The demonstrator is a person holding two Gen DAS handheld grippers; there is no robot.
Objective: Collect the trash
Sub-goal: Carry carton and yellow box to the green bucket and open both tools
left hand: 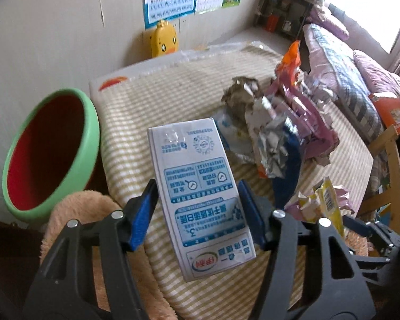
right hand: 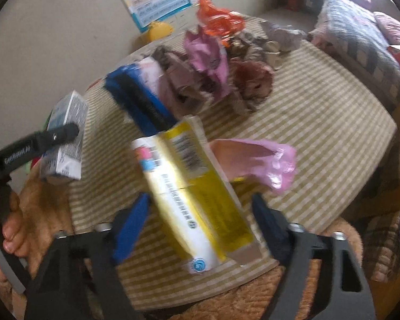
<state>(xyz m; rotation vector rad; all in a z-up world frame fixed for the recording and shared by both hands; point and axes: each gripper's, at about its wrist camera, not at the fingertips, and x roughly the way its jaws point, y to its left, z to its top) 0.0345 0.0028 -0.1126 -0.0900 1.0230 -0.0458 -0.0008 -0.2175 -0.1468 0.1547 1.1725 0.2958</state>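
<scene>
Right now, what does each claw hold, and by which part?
Left claw: the milk carton, by its two long sides near the lower end. Right claw: the yellow box, likewise by its sides.

Window (left hand: pixel 365 8) glare; right view blurred, edges bowed.

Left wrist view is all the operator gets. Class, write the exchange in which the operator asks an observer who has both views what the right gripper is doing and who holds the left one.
Operator: Has the right gripper got anything?
Observer: Yes. The right gripper has a flattened yellow box between its pads, and they seem to press it.
Operator: What holds my left gripper?
Observer: A bare hand is wrapped round its handle, at the left edge of the right wrist view.
</scene>
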